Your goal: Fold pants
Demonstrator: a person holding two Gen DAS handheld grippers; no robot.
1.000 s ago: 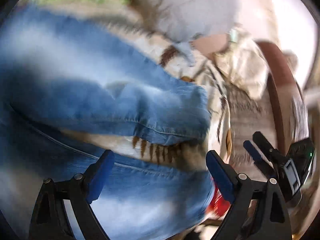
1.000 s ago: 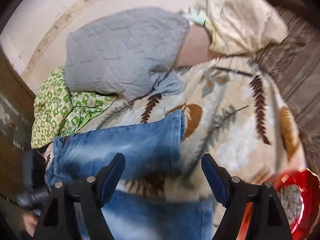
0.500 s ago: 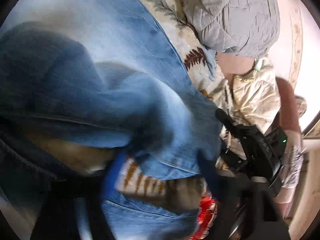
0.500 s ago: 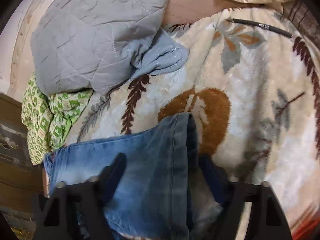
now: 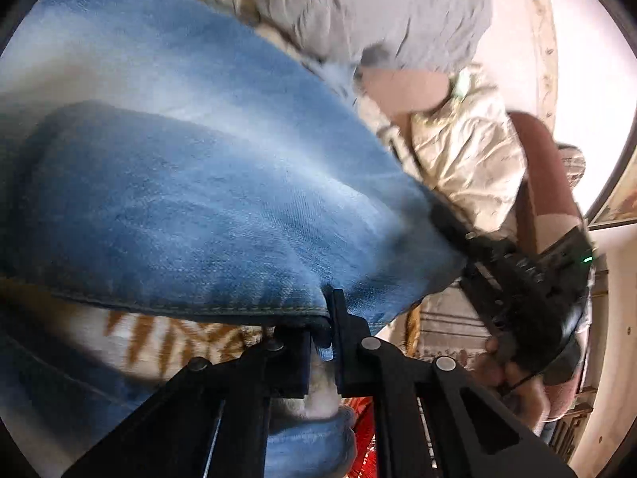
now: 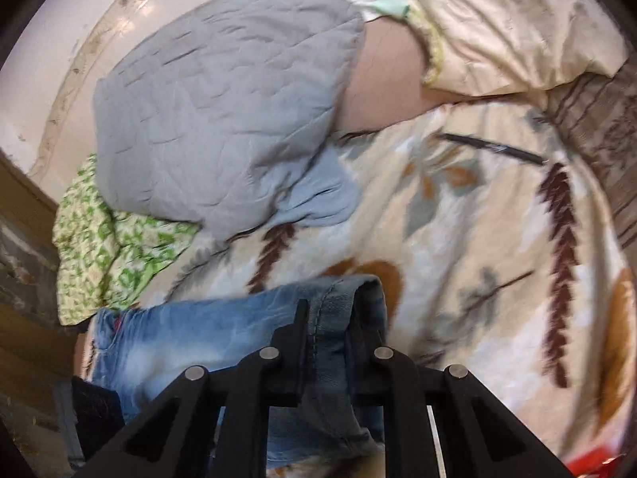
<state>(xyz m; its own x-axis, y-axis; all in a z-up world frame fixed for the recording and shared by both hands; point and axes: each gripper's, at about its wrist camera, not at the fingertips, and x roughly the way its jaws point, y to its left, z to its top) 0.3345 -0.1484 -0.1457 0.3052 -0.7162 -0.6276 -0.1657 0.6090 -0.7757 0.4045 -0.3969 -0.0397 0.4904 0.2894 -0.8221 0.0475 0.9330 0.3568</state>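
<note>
Blue faded jeans (image 5: 191, 183) lie on a leaf-patterned blanket (image 6: 477, 263). My left gripper (image 5: 323, 330) is shut on the stitched hem of a jeans leg, which bulges up in front of it. My right gripper (image 6: 330, 326) is shut on the other hem corner of the jeans (image 6: 207, 334), which stretch away to the left. The right gripper also shows in the left wrist view (image 5: 529, 279) at the right, held by a hand.
A grey quilted pillow (image 6: 223, 119) and a green patterned cloth (image 6: 111, 255) lie at the back left. A cream pillow (image 6: 509, 24) is at the back right. A black pen (image 6: 489, 147) lies on the blanket. A red object (image 5: 360, 438) sits near the blanket's edge.
Both grippers were open one second ago. They moved down onto the jeans hem and closed on it; the hem is now lifted off the blanket.
</note>
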